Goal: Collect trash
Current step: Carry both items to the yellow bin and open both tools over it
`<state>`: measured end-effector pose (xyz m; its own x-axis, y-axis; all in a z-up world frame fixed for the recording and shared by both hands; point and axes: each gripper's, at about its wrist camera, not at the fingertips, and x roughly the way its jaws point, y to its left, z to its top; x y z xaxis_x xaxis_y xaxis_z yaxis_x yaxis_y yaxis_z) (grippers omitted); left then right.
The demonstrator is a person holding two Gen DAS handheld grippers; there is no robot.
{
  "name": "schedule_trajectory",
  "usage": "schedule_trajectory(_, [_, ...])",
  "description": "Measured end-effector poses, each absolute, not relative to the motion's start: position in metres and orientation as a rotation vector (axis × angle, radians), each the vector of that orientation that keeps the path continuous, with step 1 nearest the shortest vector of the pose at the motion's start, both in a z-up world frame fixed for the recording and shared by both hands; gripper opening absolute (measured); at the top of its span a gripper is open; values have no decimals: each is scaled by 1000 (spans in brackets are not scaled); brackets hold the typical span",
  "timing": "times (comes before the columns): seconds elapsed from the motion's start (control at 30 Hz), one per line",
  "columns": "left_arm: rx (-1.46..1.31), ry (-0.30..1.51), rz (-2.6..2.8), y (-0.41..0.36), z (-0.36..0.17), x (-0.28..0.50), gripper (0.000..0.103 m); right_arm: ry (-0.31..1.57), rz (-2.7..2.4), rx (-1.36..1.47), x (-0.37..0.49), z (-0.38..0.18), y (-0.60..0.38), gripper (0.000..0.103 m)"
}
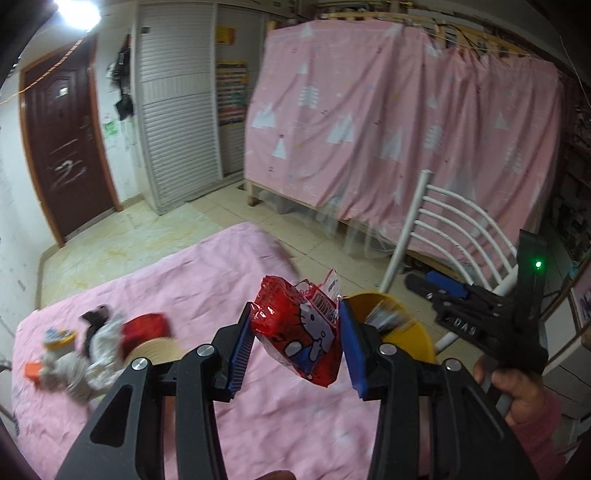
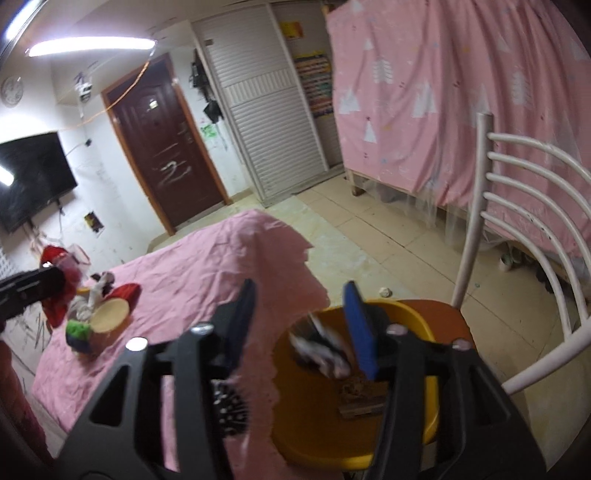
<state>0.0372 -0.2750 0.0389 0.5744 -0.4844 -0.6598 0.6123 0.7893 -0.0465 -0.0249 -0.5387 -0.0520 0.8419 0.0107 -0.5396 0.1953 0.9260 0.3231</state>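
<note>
Left gripper (image 1: 295, 343) jaws clamping red wrapper (image 1: 299, 332), long axis near-vertical

Indoor room light, fairly dim and warm. A ceiling lamp (image 1: 77, 14) flares white at the top left of the left wrist view; a long tube light (image 2: 90, 46) glares across the right wrist view. Both pictures bend strongly at the edges and fade into black corners. The wrapper (image 2: 319, 349) in the yellow bin (image 2: 314, 435) is smeared, probably motion blur. The trash pile (image 1: 85, 354) is soft.
</note>
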Motion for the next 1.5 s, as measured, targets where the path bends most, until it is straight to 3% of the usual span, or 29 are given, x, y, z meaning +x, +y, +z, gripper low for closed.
schedule_trajectory(0.23, [191,776,-780,-341,26,43,34,497,-167,418,-45,-41,-564,56])
schedule_trajectory(0.33, [209,798,-800,-362,18,42,35,467,-198,444,-55,-36,-574,60])
schedule_trajectory(0.57, [254,796,-821,-387,10,38,51,431,-217,457,-67,-27,-581,61])
schedule_trajectory(0.7, [260,794,-821,-387,10,37,54,427,-205,447,-67,-24,-575,64])
schedule_trajectory(1.0, [213,767,-784,-342,23,33,58,447,-162,407,-60,-21,-550,64])
schedule_trajectory(1.5, [69,734,-611,-223,36,49,78,505,-35,315,-41,-14,-477,68])
